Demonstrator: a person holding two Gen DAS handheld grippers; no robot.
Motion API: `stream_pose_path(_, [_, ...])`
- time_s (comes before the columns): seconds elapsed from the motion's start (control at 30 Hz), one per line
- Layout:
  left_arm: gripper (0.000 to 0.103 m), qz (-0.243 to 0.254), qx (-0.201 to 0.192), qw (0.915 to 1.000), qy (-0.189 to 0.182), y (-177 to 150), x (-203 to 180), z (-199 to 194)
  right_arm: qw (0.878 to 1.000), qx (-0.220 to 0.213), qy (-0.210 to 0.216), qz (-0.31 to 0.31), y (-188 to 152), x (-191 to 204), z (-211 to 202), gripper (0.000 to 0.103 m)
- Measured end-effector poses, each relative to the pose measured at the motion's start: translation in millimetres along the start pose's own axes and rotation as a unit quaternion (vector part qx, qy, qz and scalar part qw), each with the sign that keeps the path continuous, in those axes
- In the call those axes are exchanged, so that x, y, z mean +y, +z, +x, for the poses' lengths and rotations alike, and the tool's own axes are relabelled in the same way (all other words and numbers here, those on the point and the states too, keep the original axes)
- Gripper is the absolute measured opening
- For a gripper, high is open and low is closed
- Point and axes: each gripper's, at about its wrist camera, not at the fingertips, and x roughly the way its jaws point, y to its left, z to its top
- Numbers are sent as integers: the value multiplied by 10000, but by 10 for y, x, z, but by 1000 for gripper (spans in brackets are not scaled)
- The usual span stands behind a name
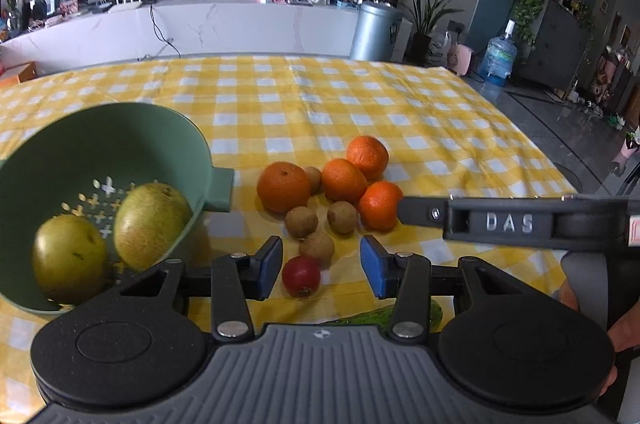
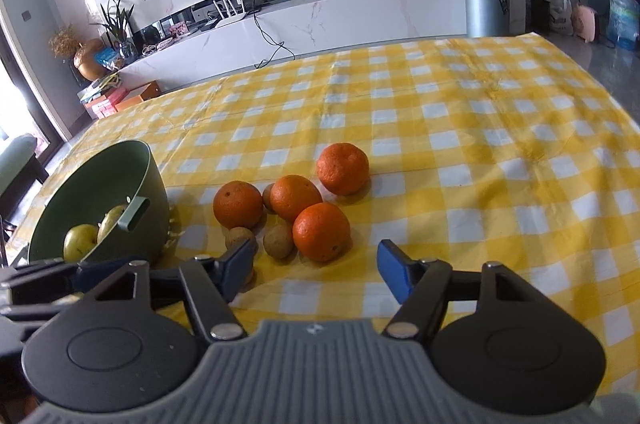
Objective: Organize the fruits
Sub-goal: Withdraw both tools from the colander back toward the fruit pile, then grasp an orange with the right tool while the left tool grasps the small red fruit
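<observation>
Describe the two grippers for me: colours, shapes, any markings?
Both match: the left gripper and right gripper each have black linkage arms with silver rivets, blue pads, two round black discs and a ribbed grey centre plate bearing a small white logo. The right gripper's side reads "DAS".

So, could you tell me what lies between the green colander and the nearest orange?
Nothing: only bare checked cloth separates the colander from that orange, as the left wrist view shows.
</observation>
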Motion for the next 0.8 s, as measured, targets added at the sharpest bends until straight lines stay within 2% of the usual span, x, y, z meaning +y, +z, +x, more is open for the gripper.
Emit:
stream_pose_path(0.07, [52, 22, 55, 10000, 31, -13, -14, 67, 9999, 74, 63, 132, 19, -27, 65, 57])
stream_pose_path(0.13, [52, 8, 116, 9999, 93, -32, -10, 124, 9996, 158, 75, 224, 38, -45, 132, 56])
stream_pose_path(0.6, [48, -206, 751, 9969, 140, -70, 89, 413, 9968, 397, 112, 686, 122, -141, 495, 53])
stream_pose_path(0.8, [43, -215, 797, 9965, 89, -87, 113, 455, 9951, 555, 140, 800, 136, -164, 616, 44])
